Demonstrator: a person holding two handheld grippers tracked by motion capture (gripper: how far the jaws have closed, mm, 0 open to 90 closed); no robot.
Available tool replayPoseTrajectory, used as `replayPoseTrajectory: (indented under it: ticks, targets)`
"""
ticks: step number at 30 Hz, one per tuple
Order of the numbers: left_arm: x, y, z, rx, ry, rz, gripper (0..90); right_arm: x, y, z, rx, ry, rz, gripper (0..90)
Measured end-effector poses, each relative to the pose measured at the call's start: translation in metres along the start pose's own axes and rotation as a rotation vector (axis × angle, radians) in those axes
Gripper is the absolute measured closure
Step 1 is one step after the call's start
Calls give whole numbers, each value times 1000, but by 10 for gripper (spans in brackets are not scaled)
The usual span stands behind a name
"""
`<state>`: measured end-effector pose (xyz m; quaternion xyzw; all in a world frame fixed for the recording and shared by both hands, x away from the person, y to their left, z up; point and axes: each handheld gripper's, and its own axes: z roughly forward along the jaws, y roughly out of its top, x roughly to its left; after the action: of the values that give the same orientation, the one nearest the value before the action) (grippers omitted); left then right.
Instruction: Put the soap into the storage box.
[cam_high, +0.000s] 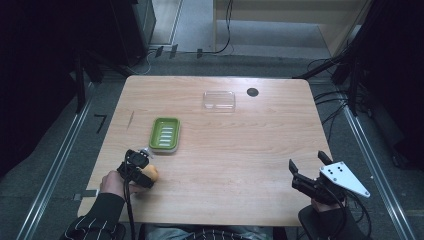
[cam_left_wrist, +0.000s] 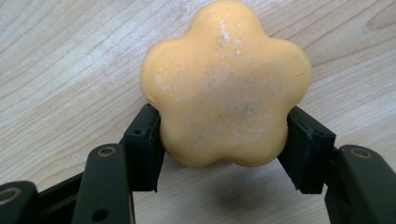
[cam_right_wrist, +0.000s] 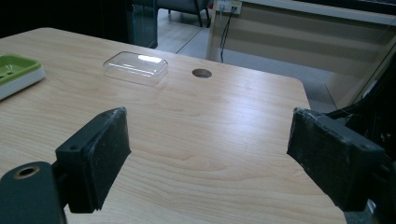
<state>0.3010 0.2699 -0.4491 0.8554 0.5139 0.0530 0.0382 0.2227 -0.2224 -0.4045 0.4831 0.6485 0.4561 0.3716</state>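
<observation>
Working over a pale wood-grain table (cam_high: 235, 165), matte, grain running side to side in the high view; a small dark round hole (cam_high: 252, 92) is sitting in its far edge area; a thin pale streak is lying on the wood left of the green soap dish (cam_high: 165, 134).

We are clamping the left gripper (cam_left_wrist: 224, 140) on the orange flower-shaped soap (cam_left_wrist: 226, 84); both pads are pressing its lower lobes, one each side; the soap's face is scuffed with whitish marks; in the high view the soap (cam_high: 151, 173) is sitting at the near-left part of the table, just this side of the dish, apart from it; whether it is resting on the wood or held slightly off it, we cannot tell.

The right gripper (cam_right_wrist: 208, 154) is hanging released at the near-right edge, jaws spread wide, bare wood between them; its grey three-cornered plate is overhanging the table edge in the high view.

The clear plastic lid (cam_high: 219, 99) is lying at the far middle, just left of the hole, well apart from the dish.

The room is reading dark around the table; grey floor with metal rails running along both sides; black cables are trailing on the right and at the far end; a light wooden panel is standing beyond the far edge; black stands are flanking the left.
</observation>
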Motion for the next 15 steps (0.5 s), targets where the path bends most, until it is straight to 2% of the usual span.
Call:
replayPoseTrajectory:
  ticks: [10, 15]
  targets:
    - [-5, 2, -5, -15, -8, 28, 399, 0, 0, 0, 3, -2, 0, 133]
    - [-3, 1, -6, -17, -13, 25, 399, 0, 0, 0, 3, -1, -1, 133]
